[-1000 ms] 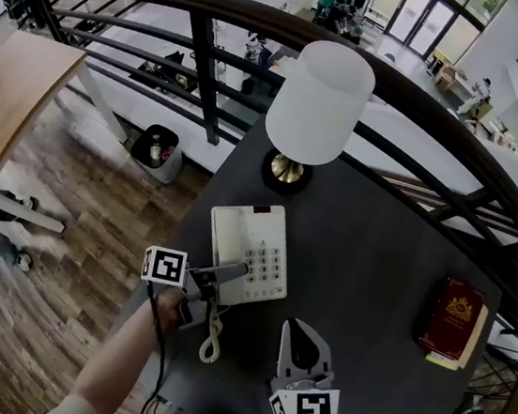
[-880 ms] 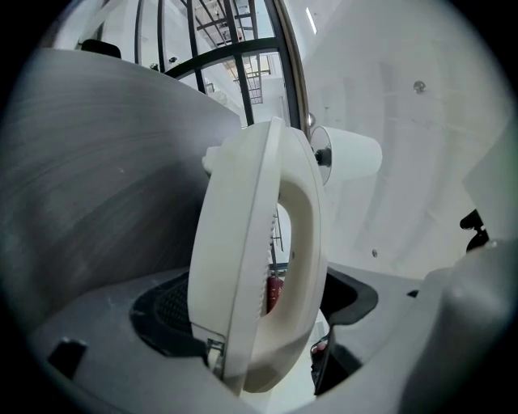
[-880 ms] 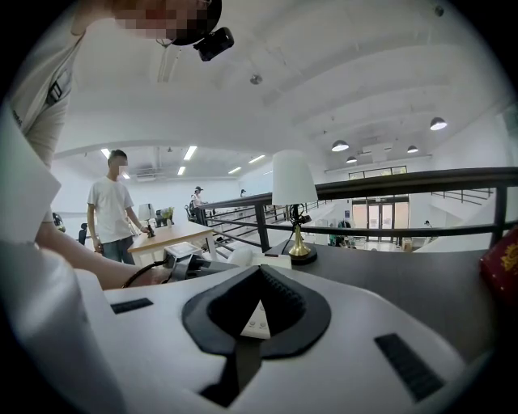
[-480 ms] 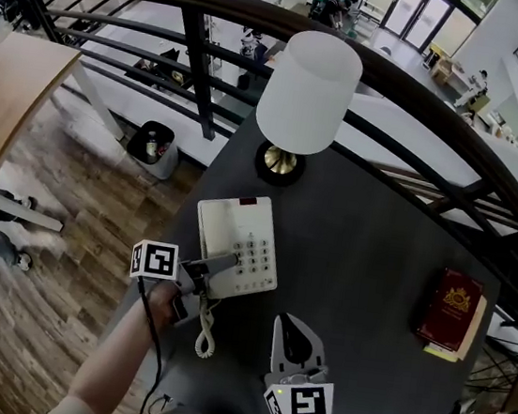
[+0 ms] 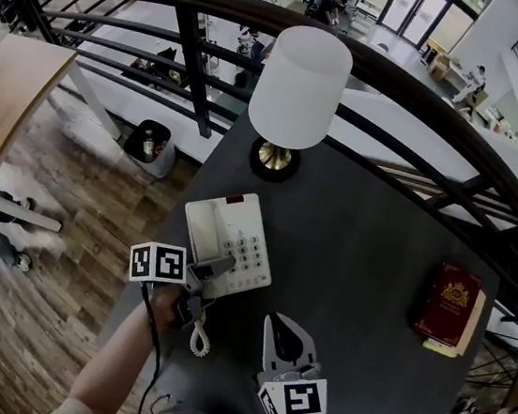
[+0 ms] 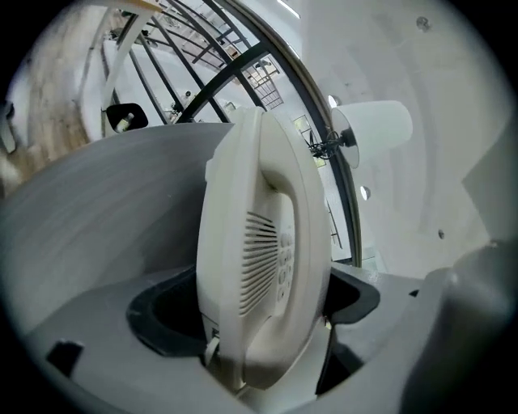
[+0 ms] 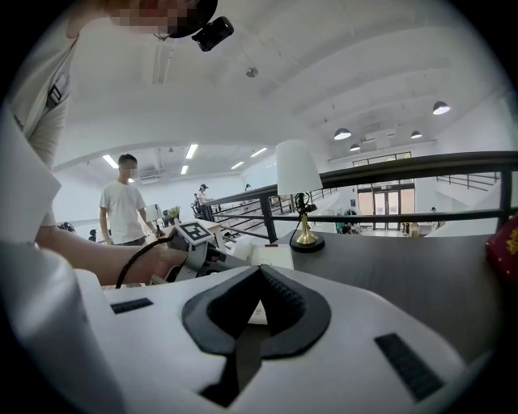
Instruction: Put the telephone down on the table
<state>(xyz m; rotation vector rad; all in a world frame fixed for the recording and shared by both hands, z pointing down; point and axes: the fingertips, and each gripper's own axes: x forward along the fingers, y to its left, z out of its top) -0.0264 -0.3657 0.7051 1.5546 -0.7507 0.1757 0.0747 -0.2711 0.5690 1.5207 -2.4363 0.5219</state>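
Note:
The white push-button telephone is near the left edge of the dark table, just in front of the lamp. My left gripper is shut on its near edge, and the curly cord hangs below the jaws. In the left gripper view the telephone fills the gap between the jaws of the left gripper, seen edge-on. I cannot tell whether it rests on the table. My right gripper is to the right of the telephone, shut on nothing. In the right gripper view the right gripper points at the telephone.
A lamp with a white shade and brass base stands at the table's far side. A dark red book lies at the right edge. A black curved railing runs behind the table. Beyond the left edge is a drop to a wooden floor.
The head view has shifted, so everything sits slightly lower left in the frame. The telephone and both grippers keep nearly the same places relative to the lamp.

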